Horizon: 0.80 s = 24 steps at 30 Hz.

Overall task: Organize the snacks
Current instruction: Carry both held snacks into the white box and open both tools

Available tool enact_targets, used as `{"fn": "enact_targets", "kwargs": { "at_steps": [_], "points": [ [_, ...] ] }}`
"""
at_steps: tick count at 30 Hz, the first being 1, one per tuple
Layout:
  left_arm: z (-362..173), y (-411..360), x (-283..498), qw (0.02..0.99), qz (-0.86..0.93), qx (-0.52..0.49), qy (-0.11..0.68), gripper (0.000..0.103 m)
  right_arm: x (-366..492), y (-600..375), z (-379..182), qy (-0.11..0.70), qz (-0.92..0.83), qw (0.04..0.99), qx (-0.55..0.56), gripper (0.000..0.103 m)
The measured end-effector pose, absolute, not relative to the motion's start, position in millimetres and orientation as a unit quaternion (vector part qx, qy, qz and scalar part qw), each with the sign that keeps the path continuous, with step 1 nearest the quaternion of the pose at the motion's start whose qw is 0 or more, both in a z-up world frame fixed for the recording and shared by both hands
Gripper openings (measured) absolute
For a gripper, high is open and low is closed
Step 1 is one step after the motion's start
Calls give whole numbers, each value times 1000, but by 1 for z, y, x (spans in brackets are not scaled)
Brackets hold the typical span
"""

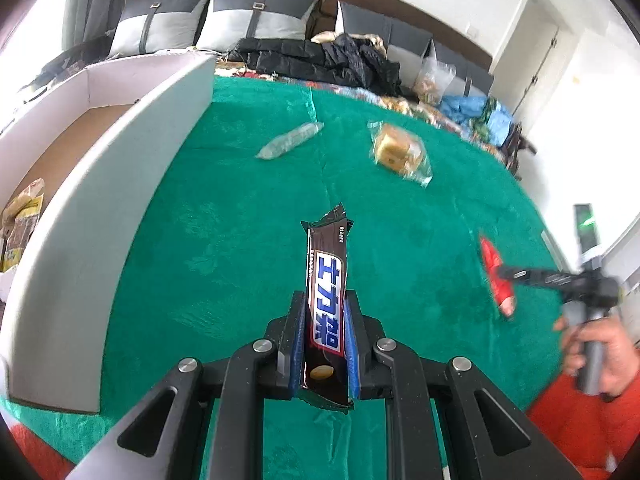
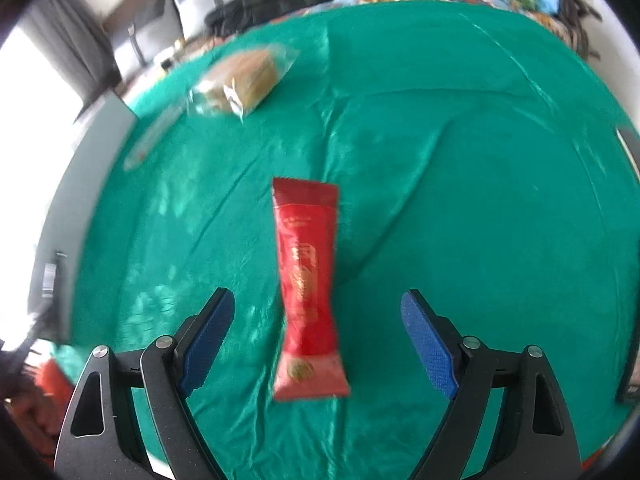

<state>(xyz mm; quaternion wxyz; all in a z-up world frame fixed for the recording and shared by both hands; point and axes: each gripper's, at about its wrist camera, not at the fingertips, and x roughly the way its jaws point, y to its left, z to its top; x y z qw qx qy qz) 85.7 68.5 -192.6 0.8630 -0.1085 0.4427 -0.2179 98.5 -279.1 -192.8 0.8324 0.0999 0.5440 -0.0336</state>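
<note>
A brown chocolate bar (image 1: 326, 308) is clamped lengthwise between the blue pads (image 1: 351, 344) of the left gripper (image 1: 326, 316), held above the green cloth (image 1: 208, 240) and just to the right of the open cardboard box (image 1: 120, 152), where other packets (image 1: 22, 220) are already seen on the box floor. The bar is judged to be bound for that box; it would best be carried over the near wall before the fingers are parted, so that the wrapper's free end is not caught on the rim. The right gripper (image 2: 318, 328) is held low over the cloth with its fingers spread wide on either side of a red snack packet (image 2: 308, 284), which lies flat and is not yet touched by either pad. A grip across the packet's narrow waist is judged the surest, with the fingers brought down to the cloth before being closed. The left gripper is pointed forward and slightly downward; the right is tilted steeply toward the cloth and is seen blurred in the left view, gripped by a bare hand (image 1: 600, 356). A wrapped cake (image 1: 400, 152) and a clear packet (image 1: 290, 141) are left lying farther off.
</note>
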Motion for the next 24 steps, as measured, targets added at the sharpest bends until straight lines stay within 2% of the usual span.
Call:
{"fn": "enact_targets", "kwargs": {
  "at_steps": [1,2,4,6,10,15,17,18,19,20,21,22,24],
  "points": [
    [-186,76,84,863,-220,-121,438,17,103,-274,-195,550,-35,830,90,47],
    [-179,85,83,864,-221,-135,433,17,107,-268,-199,561,-34,823,81,21],
    [-164,110,81,865,-218,-166,421,17,109,-265,-204,575,-39,814,76,16],
    [-148,139,83,869,-207,-189,407,17,111,-259,-194,570,-37,817,79,15],
    [-118,209,98,890,-158,-199,379,17,122,-210,-140,531,31,841,98,15],
    [-116,300,129,903,-55,-175,388,17,161,-68,-61,483,193,849,97,15],
    [-123,324,140,901,-18,-158,403,19,174,-15,-47,476,239,841,92,15],
    [-127,331,142,900,-4,-150,410,23,184,18,-43,474,263,835,91,15],
    [-134,340,147,896,17,-137,422,36,192,46,-41,471,281,831,92,20],
    [-139,345,148,894,30,-129,429,62,200,74,-41,467,304,825,95,22],
    [-142,349,146,894,44,-122,430,72,207,90,-42,467,318,819,96,41],
    [-143,353,140,897,56,-115,423,81,211,107,-46,474,327,812,92,60],
    [-144,348,129,902,60,-109,414,81,205,116,-50,469,322,819,80,60]
  ]
}}
